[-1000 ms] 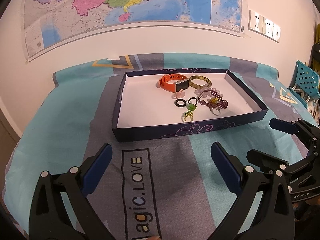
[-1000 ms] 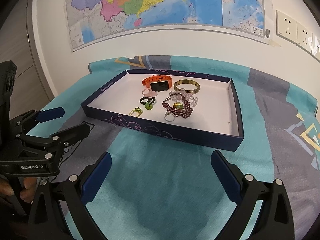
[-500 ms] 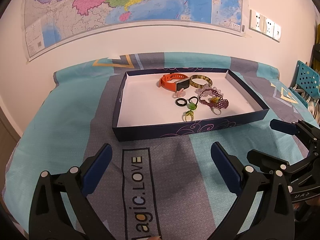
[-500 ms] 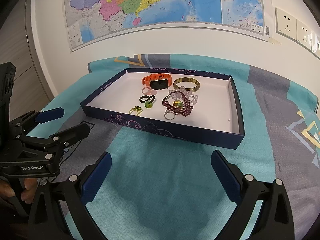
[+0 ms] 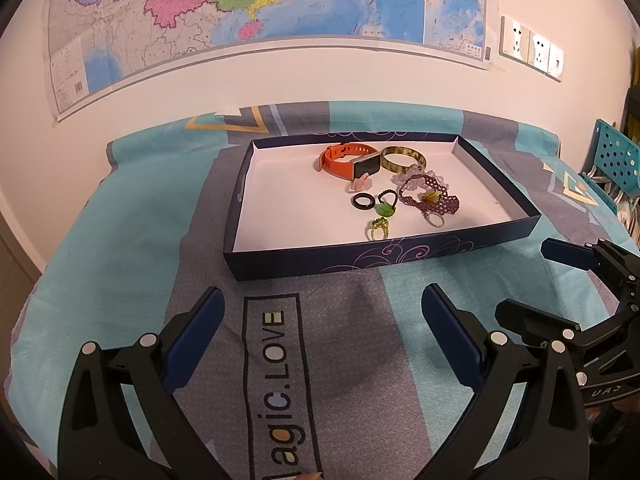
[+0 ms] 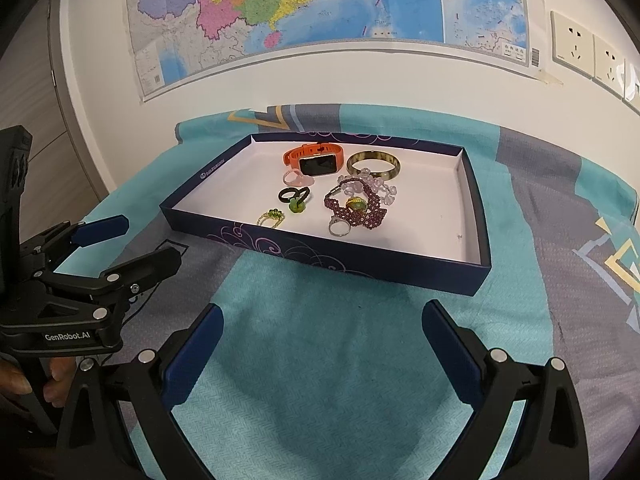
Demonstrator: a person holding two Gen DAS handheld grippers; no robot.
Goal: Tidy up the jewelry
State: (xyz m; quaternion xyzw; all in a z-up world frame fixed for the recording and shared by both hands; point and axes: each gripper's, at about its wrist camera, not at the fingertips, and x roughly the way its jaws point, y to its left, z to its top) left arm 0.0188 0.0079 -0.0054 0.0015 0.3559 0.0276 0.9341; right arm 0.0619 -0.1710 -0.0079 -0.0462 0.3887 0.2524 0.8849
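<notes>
A dark blue tray (image 5: 360, 258) (image 6: 320, 252) with a white floor sits on the cloth-covered table. In it lie an orange smartwatch (image 5: 350, 160) (image 6: 316, 160), an amber bangle (image 5: 402, 159) (image 6: 373, 165), a purple beaded bracelet (image 5: 434, 200) (image 6: 356, 210), a black ring (image 5: 363, 201), green rings (image 5: 385, 209) and a silver ring (image 6: 339, 227). My left gripper (image 5: 322, 316) is open and empty in front of the tray. My right gripper (image 6: 322, 334) is open and empty, also in front of it.
A teal and grey patterned cloth (image 5: 132, 248) covers the table, which stands against a white wall with a map (image 5: 240, 8) and sockets (image 5: 532, 46). A teal perforated chair (image 5: 612, 156) stands at the right. Each gripper shows in the other's view (image 5: 568, 256) (image 6: 100, 228).
Both grippers have drawn back and risen slightly; the tray looks a little farther away. Nothing in the tray has moved.
</notes>
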